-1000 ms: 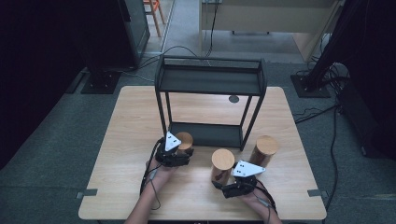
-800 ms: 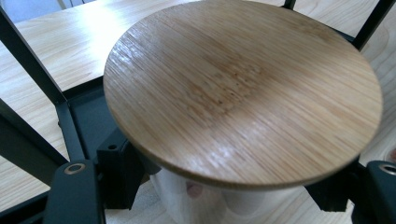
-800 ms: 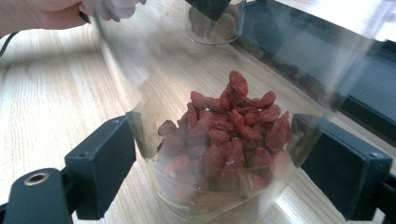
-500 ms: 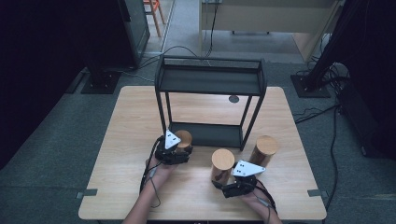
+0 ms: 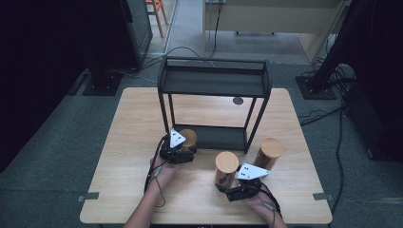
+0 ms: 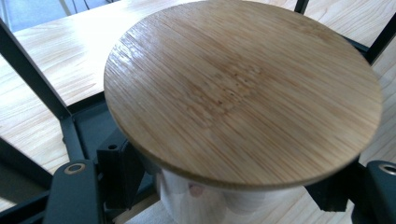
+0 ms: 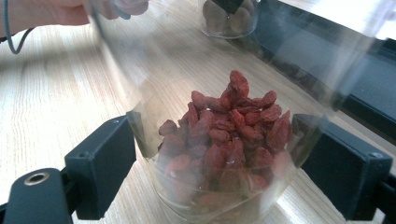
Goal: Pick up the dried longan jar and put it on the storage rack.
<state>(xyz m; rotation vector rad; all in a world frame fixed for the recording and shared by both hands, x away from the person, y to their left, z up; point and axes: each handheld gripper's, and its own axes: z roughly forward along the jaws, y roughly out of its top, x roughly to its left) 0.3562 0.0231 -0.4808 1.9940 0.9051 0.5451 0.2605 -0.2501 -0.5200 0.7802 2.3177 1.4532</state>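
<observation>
Gripping a bamboo-lidded jar (image 5: 188, 138) at the rack's (image 5: 214, 80) seven o'clock foot, the left gripper (image 5: 178, 153) has its jaws seemingly pressed to the glass, though the lid hides much. The right gripper (image 5: 239, 190) clamps the berry jar (image 7: 224, 140) at five o'clock.

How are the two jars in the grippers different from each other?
The jar in the left gripper stands right at the foot of the black shelf rack; the jar in the right gripper stands out on the open table. The left jar is seen from above, so its bamboo lid covers what is inside; the right jar is seen from the side, showing red dried berries. Both are clear glass with round bamboo lids, and both have jaws on either side.
</observation>
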